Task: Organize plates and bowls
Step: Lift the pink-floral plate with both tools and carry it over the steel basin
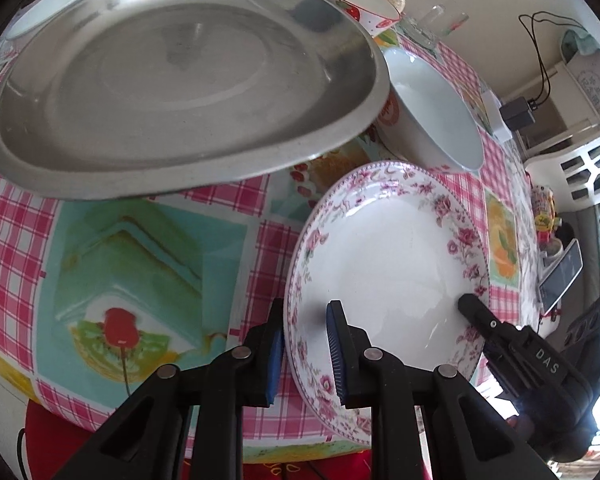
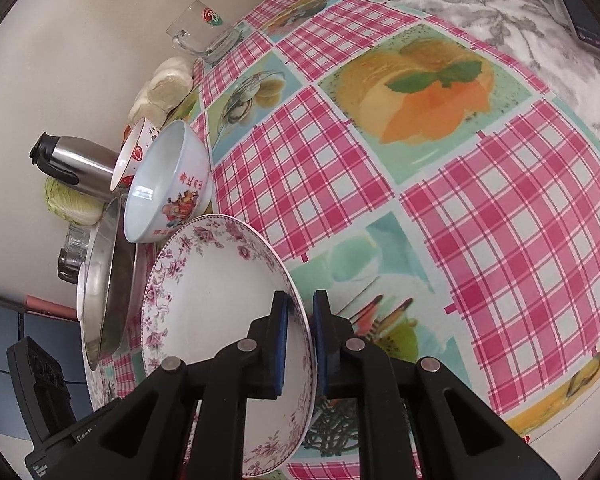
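A white plate with a pink floral rim (image 1: 388, 264) is held at two sides, tilted over the checked tablecloth. My left gripper (image 1: 306, 344) is shut on its near rim, one blue pad under the rim and one on the inner face. My right gripper (image 2: 300, 332) is shut on the opposite rim of the floral plate (image 2: 212, 300); in the left wrist view its black finger (image 1: 474, 308) lies on that rim. A large steel plate (image 1: 180, 80) sits behind, with a white bowl (image 1: 432, 112) beside it. The bowl's red print (image 2: 184, 200) shows in the right wrist view.
A strawberry-patterned bowl (image 1: 352, 0) and a glass mug (image 1: 432, 20) stand at the back by the wall. A steel kettle (image 2: 76, 164), a cabbage (image 2: 72, 204) and white buns (image 2: 168, 88) crowd that side. To the right, the tablecloth (image 2: 480, 200) ends at a grey patterned cover (image 2: 500, 32).
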Tool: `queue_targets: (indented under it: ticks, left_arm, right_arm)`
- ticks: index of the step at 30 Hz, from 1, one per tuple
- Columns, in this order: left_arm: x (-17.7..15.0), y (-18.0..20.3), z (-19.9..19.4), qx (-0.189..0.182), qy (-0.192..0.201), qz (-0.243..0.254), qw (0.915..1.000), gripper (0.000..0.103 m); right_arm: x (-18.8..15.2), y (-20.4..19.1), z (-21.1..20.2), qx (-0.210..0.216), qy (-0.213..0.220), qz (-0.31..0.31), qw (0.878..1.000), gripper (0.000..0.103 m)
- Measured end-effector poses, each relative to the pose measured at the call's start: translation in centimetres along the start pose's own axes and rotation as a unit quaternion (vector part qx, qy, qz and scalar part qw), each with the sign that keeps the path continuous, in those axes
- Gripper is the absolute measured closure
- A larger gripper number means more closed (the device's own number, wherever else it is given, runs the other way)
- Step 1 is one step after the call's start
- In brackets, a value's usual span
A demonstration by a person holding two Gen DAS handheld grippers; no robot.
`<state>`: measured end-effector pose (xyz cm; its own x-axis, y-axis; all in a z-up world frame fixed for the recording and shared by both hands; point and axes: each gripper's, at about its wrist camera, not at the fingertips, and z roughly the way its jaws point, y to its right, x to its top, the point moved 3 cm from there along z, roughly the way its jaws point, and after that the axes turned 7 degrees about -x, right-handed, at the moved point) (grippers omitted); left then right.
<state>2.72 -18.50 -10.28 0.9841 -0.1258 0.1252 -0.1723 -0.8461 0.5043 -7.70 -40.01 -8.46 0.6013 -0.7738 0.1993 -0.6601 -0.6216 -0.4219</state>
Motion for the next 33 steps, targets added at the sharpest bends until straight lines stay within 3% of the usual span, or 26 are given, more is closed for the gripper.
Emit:
queue_targets:
  ticks: [15,23,27,33]
  left_arm:
    - [1.1,1.0,0.4,0.027,0.017,0.03,0.999,0.082]
    - [0.8,1.0,-0.2,0.029,0.015,0.028,0.9991,0.083]
    - [0.8,1.0,-0.4,0.032,0.018,0.026,0.999,0.083]
    - [0.7,0.5,-0.2,0.019,0.013,0.015,0.9996,0.084]
  right_arm:
    - [0.3,-0.4,0.0,-0.004,0.007,-0.009,1.0,0.09]
    - [0.9,-0.7,-1.7,-0.009,0.037,-0.025,0.999,0.092]
    - [0.7,-1.0,-1.4,-0.017,0.029,-0.043,0.998,0.092]
    - [0.3,-0.2,0.2,0.009,0.002,-0.021,1.0,0.091]
